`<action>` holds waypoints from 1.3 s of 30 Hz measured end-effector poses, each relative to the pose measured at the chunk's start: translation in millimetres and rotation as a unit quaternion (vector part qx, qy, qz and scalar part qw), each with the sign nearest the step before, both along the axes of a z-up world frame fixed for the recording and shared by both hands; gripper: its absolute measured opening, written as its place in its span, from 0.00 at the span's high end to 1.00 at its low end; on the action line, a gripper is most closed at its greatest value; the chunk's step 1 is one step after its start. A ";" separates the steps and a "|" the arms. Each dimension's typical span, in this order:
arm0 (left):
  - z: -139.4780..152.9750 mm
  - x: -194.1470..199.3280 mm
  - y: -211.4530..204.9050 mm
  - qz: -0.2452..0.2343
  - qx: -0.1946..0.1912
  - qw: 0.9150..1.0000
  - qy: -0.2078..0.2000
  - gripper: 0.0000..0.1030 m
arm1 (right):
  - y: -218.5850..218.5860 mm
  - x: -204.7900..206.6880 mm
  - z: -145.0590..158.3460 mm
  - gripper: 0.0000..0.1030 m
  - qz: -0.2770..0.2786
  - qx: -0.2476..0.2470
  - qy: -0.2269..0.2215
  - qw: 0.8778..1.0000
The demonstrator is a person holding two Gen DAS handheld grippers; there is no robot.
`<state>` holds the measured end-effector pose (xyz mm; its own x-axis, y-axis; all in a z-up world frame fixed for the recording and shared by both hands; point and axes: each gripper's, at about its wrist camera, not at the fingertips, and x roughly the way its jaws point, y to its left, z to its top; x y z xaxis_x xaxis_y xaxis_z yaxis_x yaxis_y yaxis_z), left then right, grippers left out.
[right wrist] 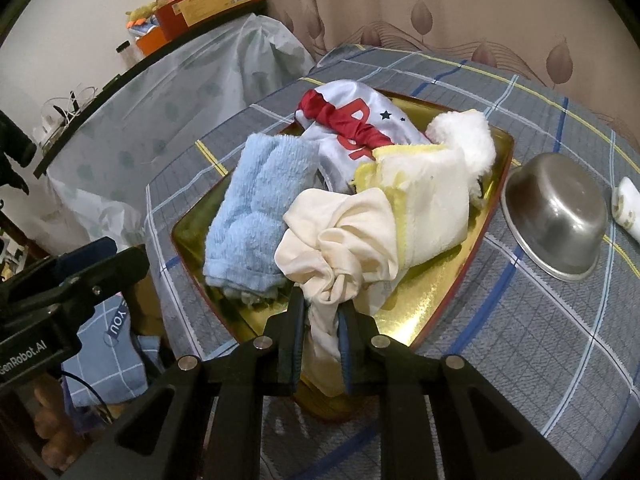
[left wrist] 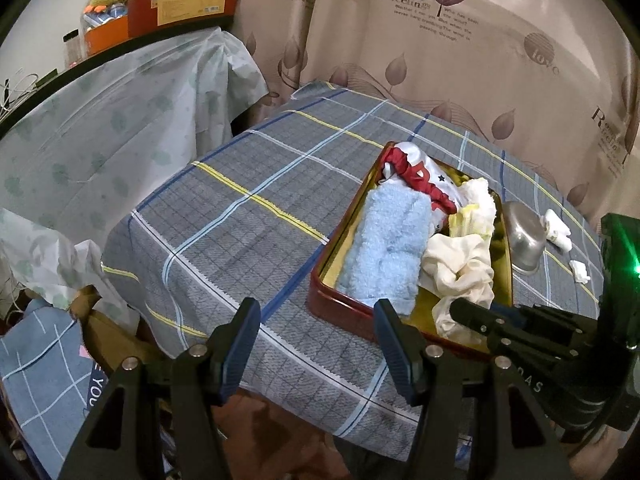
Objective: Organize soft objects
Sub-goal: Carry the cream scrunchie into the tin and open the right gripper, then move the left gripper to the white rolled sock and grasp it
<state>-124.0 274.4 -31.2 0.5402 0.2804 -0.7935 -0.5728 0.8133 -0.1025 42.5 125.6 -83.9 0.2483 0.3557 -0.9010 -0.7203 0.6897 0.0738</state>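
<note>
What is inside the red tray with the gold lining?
The tray holds a folded blue towel, a white and red garment, a yellow-edged cloth and a cream cloth pinched by the right gripper. Anything beneath the pile is hidden.

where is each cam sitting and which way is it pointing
Left wrist: sits on the open left gripper, looks across the plaid table at the tray; the right gripper's body shows at right.
Right wrist: sits on the right gripper, shut on the cream cloth, looks over the tray; the left gripper's body shows at left.
Shared: blue towel, steel bowl.
</note>
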 end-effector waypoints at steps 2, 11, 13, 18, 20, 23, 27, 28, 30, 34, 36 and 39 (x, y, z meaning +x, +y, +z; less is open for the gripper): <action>-0.2 0.0 -0.5 -0.001 0.002 1.000 0.000 0.42 | 0.0 -1.0 0.4 0.83 0.002 0.002 -0.001 1.000; -0.5 0.5 -0.9 0.000 0.005 1.000 0.002 0.42 | -14.6 -4.5 24.6 0.41 -0.006 0.059 -0.025 0.998; -0.5 0.4 0.3 0.000 0.005 1.000 0.003 0.42 | -23.2 -4.2 32.7 0.40 -0.016 0.076 -0.032 0.996; -0.5 0.4 0.7 -0.002 0.009 1.000 0.005 0.42 | -67.5 -0.6 53.2 0.33 -0.074 0.105 -0.071 0.989; -0.6 0.2 0.7 -0.002 0.012 1.000 0.006 0.42 | -97.3 2.0 58.9 0.24 -0.110 0.087 -0.109 0.984; -0.7 -0.3 0.3 -0.002 0.015 1.000 0.006 0.42 | -148.9 10.3 59.0 0.19 -0.164 0.031 -0.162 0.973; -0.5 0.2 -1.0 -0.003 0.016 1.000 0.007 0.42 | -230.4 27.6 57.7 0.18 -0.245 -0.062 -0.224 0.941; -0.5 0.3 -2.3 -0.003 0.019 1.000 0.008 0.42 | -244.2 32.4 57.4 0.16 -0.258 -0.077 -0.231 0.935; -0.6 1.2 -5.7 -0.006 0.024 1.000 0.011 0.42 | -284.4 45.2 55.6 0.11 -0.294 -0.117 -0.249 0.915; -2.4 4.6 -15.3 -0.013 0.038 0.999 0.022 0.42 | -350.1 64.6 52.5 0.10 -0.357 -0.167 -0.250 0.884; -2.3 5.8 -20.8 -0.017 0.050 0.998 0.026 0.42 | -378.6 70.2 60.3 0.08 -0.386 -0.148 -0.243 0.877; -1.1 9.0 -27.3 -0.019 0.060 0.998 0.032 0.42 | -402.8 80.7 63.6 0.01 -0.417 -0.150 -0.233 0.866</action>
<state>-114.9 247.1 -32.4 0.5010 0.3551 -0.7893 -0.5435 0.8388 0.0324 123.3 -277.2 -20.3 0.6671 -0.3542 -0.6554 0.1339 0.9224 -0.3622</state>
